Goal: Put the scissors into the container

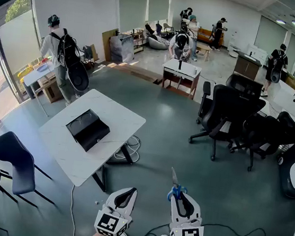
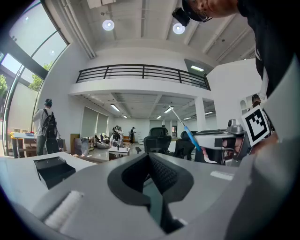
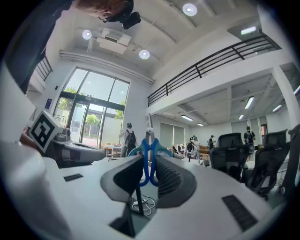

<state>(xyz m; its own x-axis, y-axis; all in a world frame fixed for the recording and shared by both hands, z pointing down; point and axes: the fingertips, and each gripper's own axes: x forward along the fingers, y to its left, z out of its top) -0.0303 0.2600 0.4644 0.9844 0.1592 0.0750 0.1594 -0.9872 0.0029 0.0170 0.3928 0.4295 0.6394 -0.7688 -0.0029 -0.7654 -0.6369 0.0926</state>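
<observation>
Head view looking steeply down across a large open office with a grey floor. At the bottom of the frame the person holds two white hand-held grippers side by side at waist level, each bearing a cube with square black-and-white markers. The right gripper [image 1: 182,199] is clamped on a pair of blue-handled scissors with silver blades [image 1: 175,188]; its own view shows the ribbed dark pads pressing on the blue handle loops from either side, and the blades stick up and forward beyond the jaw tips. The left gripper [image 1: 124,195] carries nothing, and in its view the two pads meet at the tips with no object between them. The container, a black rectangular open-topped box [image 1: 87,129], sits near the middle of a white rectangular table [image 1: 61,149] ahead and to the person's left, well apart from both grippers. The task looks to be at the carrying step: the scissors are picked up but not yet delivered. The next move probably calls for stepping up to the table, bringing the right gripper above the box's open top, lowering the scissors inside and then parting the jaws.
</observation>
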